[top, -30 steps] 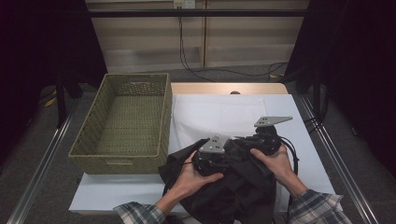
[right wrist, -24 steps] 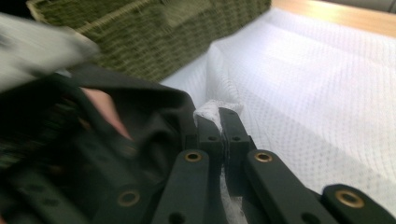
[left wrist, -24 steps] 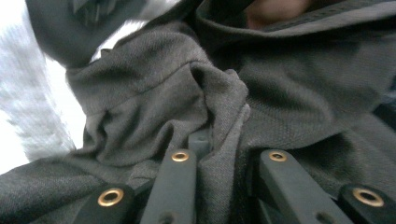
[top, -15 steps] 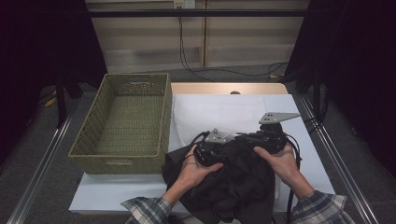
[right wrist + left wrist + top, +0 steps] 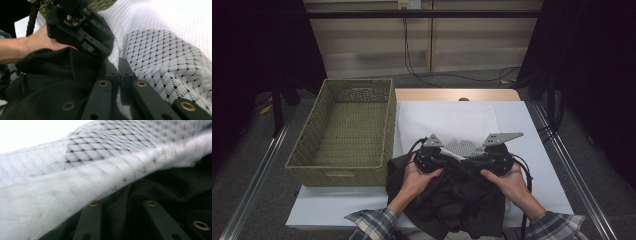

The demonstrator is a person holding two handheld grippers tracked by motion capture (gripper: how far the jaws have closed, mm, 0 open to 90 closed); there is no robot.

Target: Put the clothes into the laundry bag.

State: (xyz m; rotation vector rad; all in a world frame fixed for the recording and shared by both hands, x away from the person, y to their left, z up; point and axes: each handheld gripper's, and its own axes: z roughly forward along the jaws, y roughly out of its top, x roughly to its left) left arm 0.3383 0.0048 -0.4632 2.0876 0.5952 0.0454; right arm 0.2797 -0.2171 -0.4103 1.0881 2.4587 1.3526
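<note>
A white mesh bag (image 5: 447, 120) lies on the table, with a black garment (image 5: 462, 200) bunched at its near edge. Part of the garment shows dark through the mesh (image 5: 162, 50). My right gripper (image 5: 120, 72) is shut, its tips pinching the bag's edge beside the black cloth (image 5: 50, 75). My left gripper (image 5: 439, 157) is close beside my right gripper (image 5: 484, 159). Its jaws have just been opening. In the left gripper view the mesh hem (image 5: 100, 170) covers the tips of the left gripper (image 5: 122, 202), and black cloth (image 5: 175, 182) lies between the jaws.
An empty woven basket (image 5: 347, 130) stands on the left, touching the white table cover (image 5: 532, 125). The table's wooden far edge (image 5: 457, 94) and metal side rails border the work area. Cables trail from both grippers toward the person.
Both hands have drawn closer together and the left one has sunk a little. A patch of mesh with dark cloth under it now shows between the grippers.
</note>
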